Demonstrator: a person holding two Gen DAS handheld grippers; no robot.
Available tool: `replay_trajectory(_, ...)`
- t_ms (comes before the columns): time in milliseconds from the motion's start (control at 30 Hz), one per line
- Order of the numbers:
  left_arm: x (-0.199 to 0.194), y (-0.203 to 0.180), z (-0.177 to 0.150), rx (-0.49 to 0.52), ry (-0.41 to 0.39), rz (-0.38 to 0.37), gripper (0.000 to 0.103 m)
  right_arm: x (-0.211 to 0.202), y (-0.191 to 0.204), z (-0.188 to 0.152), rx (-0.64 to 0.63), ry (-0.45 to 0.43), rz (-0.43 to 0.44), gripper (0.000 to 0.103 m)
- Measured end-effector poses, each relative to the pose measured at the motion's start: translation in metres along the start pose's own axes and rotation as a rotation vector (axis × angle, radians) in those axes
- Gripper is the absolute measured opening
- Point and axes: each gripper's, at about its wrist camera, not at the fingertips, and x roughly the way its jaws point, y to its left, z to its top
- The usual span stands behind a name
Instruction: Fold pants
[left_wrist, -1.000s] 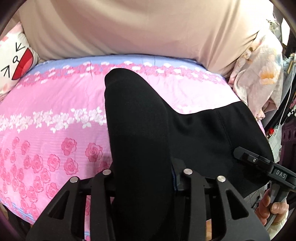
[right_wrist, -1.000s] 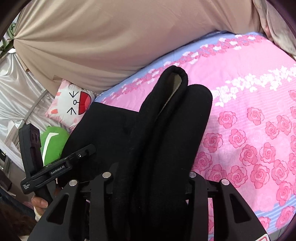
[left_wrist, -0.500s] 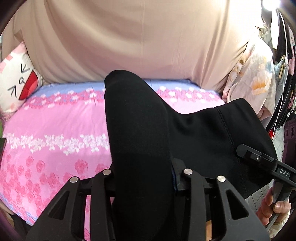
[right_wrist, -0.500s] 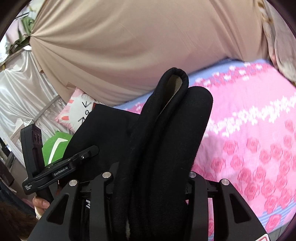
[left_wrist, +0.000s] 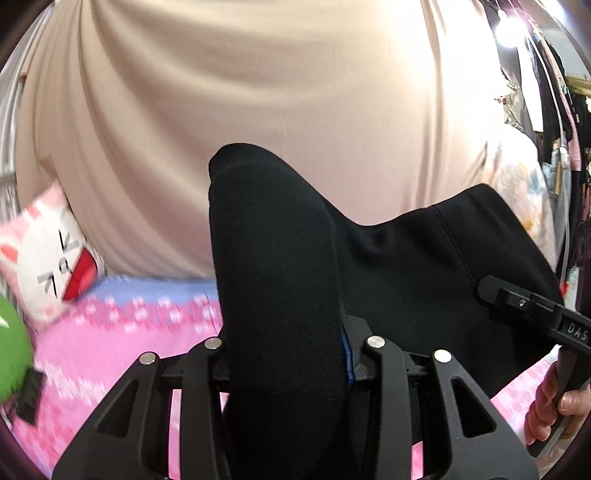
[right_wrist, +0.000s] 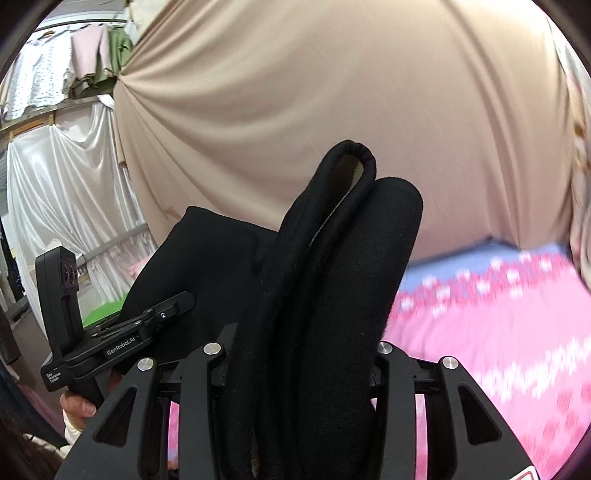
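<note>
The black pants (left_wrist: 406, 280) hang stretched between my two grippers, lifted above the pink floral bed (left_wrist: 110, 332). My left gripper (left_wrist: 284, 354) is shut on a thick fold of the pants that bulges up between its fingers. My right gripper (right_wrist: 303, 354) is shut on a bunched edge of the pants (right_wrist: 332, 266), with a rolled hem showing at the top. The right gripper also shows in the left wrist view (left_wrist: 535, 314), held by a hand. The left gripper shows in the right wrist view (right_wrist: 122, 336). The fingertips of both are hidden by cloth.
A beige curtain (left_wrist: 258, 110) hangs behind the bed. A cat-face pillow (left_wrist: 48, 258) and a green cushion (left_wrist: 11, 350) lie at the bed's left end. Floral cloth and hanging clothes (left_wrist: 524, 192) are at the right. White drapes (right_wrist: 62, 192) hang beyond the bed.
Both grippers have risen and tilted up with the pants. The bed has dropped low in both views and the curtain fills most of them.
</note>
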Motion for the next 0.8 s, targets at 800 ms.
replay_trajectory(800,0.286,0.042,-0.007,0.016,0.221,0.105,0.036,0.23,-0.122,0.011,0.143,0.108,-0.068,0.039)
